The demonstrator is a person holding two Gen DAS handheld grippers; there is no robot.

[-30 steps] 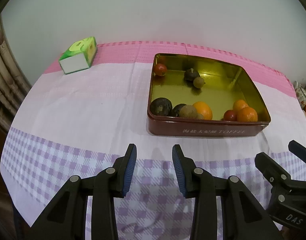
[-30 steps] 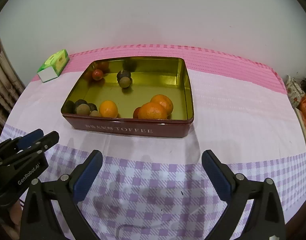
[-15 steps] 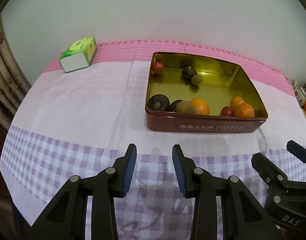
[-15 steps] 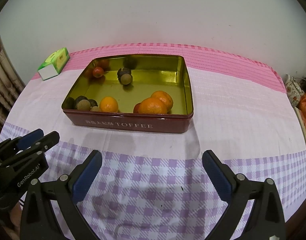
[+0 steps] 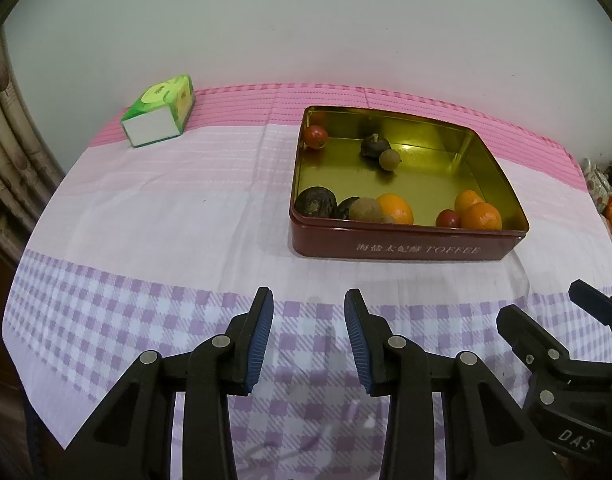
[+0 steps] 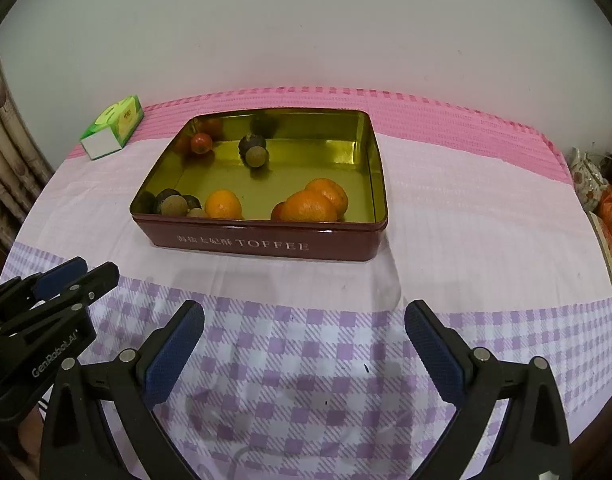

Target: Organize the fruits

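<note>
Both tongs hovered over the checked cloth [image 6: 306,344], short of the toffee tin [image 6: 262,246], and neither held anything: the left tongs [image 5: 308,336] stood narrowly parted, the right tongs [image 6: 304,354] spread wide. The fruit sat in the tin on the bench, oranges [image 6: 310,208] crowding the near wall, a tomato [image 5: 315,136] off in the far corner. The risk, I reckoned: round fruit rolling off a pinch, or tongs clipping the rim.
</note>
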